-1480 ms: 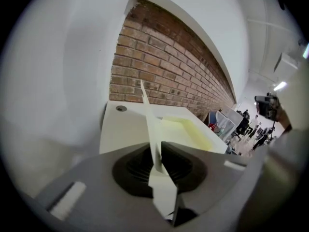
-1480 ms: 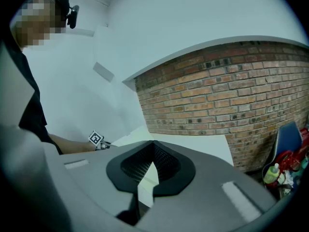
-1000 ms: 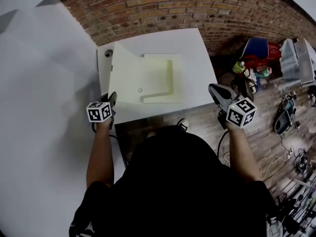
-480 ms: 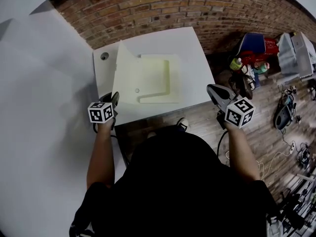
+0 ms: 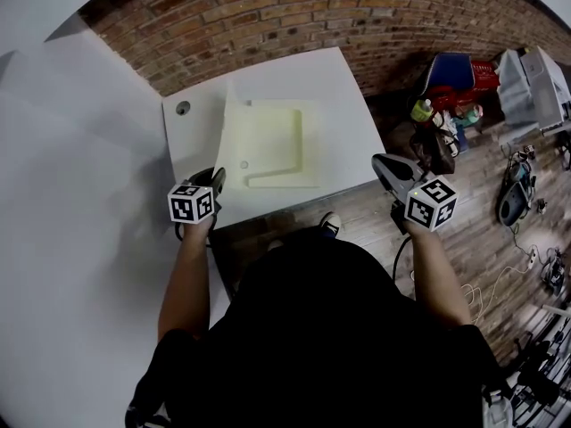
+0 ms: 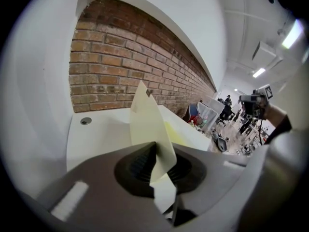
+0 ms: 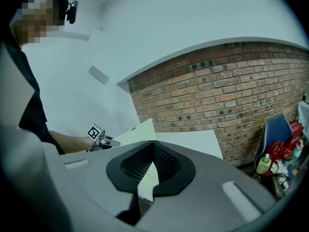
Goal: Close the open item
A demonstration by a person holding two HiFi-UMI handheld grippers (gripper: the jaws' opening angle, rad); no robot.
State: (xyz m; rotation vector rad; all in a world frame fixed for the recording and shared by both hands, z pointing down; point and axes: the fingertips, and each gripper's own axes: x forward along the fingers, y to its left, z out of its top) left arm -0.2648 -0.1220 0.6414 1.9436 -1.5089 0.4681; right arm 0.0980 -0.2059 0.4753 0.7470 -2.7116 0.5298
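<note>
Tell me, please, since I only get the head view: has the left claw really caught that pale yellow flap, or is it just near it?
Observer: Caught. The left gripper view shows the left gripper with its jaws closed on the pale yellow flap, which rises steeply above them.
Operator: And is the other claw carrying anything?
Observer: No. The right gripper view shows the right gripper with its jaws together and nothing between them.

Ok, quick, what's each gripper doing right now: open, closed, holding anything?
Left gripper: closed on the raised pale yellow cover.
Right gripper: closed, nothing between its jaws.
</note>
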